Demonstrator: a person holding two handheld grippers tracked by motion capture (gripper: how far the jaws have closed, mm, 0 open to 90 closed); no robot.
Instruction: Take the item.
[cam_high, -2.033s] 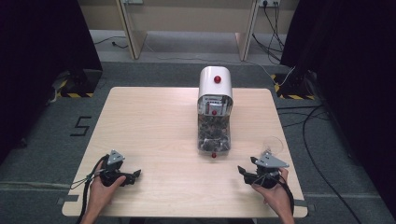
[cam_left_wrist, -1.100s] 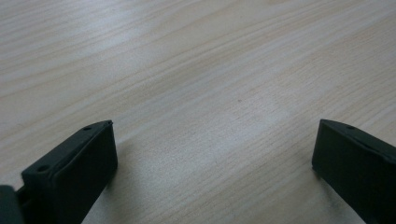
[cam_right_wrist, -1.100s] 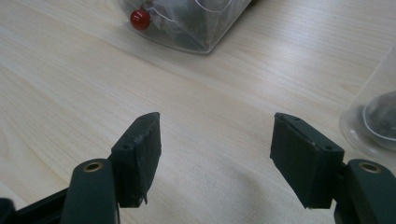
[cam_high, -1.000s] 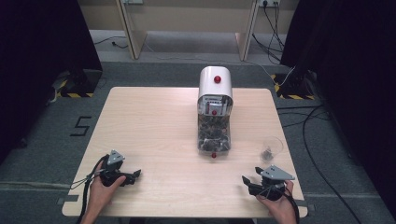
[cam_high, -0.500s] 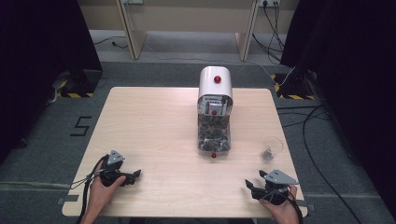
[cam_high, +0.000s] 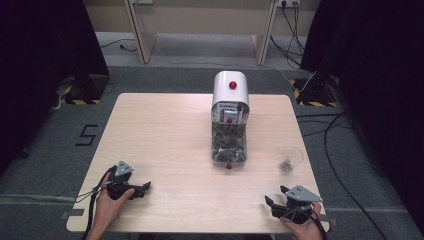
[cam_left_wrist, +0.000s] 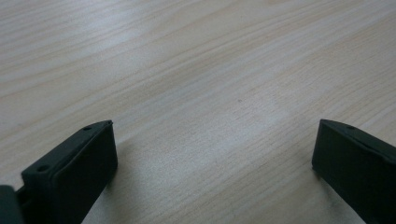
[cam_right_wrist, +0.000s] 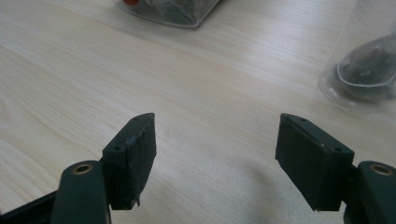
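A white-topped dispenser (cam_high: 230, 120) with dark contents is seen at the centre of the wooden table (cam_high: 165, 130) in the high view. A clear plastic cup (cam_high: 290, 159) — something dark at its bottom — is set right of it, well apart. The left gripper (cam_high: 142, 188) is held at the lower left and the right gripper (cam_high: 272, 204) at the lower right, jaws spread apart — nothing is gripped.
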